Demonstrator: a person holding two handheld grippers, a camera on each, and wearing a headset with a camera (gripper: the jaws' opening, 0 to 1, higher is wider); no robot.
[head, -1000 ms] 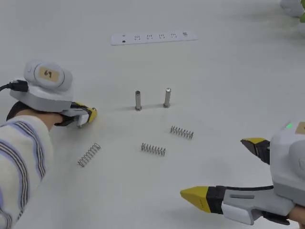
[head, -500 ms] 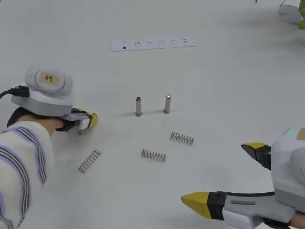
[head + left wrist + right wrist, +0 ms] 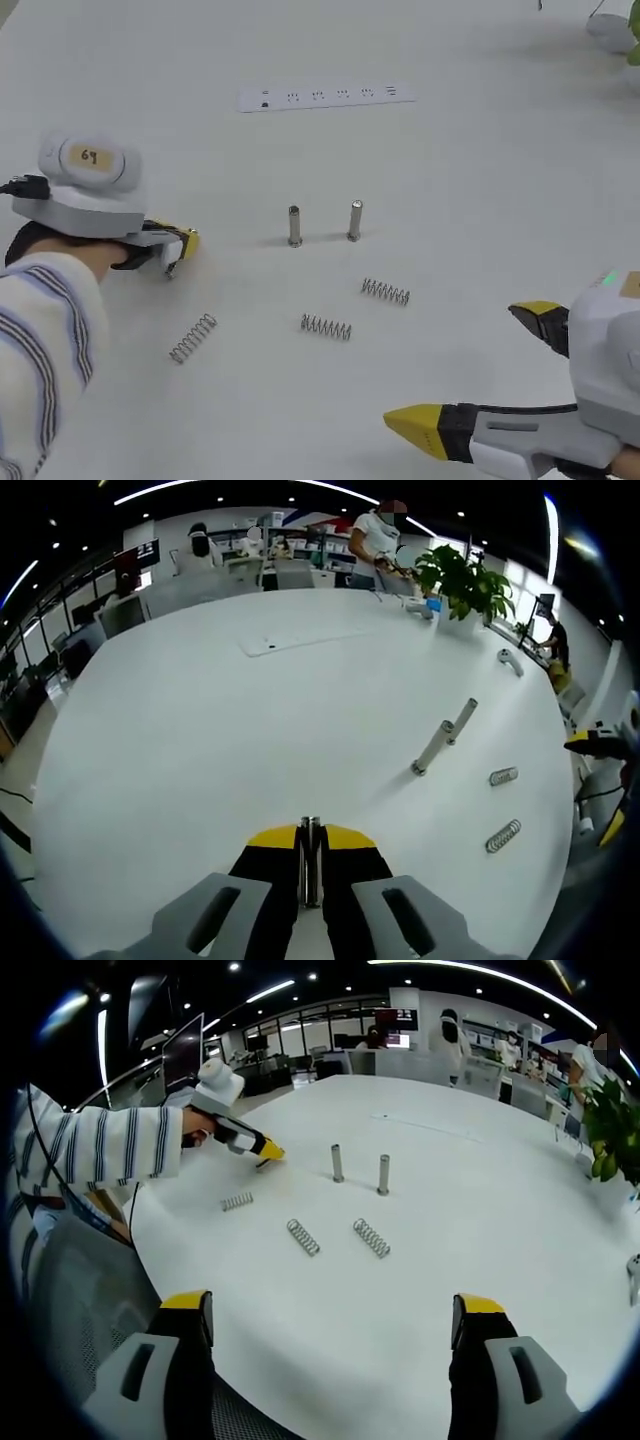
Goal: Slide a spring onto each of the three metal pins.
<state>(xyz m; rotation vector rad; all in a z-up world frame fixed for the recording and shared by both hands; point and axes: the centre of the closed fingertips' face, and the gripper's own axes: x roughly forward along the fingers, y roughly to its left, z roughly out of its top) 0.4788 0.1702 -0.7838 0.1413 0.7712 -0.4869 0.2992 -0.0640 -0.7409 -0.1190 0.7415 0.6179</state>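
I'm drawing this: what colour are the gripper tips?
Yellow, clearest on the right gripper in the right gripper view.

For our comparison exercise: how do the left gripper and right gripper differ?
The yellow-tipped left gripper is shut; the yellow-tipped right gripper is wide open. The left gripper holds a thin metal pin; the right gripper holds nothing. Both have grey bodies.

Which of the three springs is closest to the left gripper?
The leftmost spring, lying diagonally near the left gripper; the middle spring and right spring sit farther right, by the pins.
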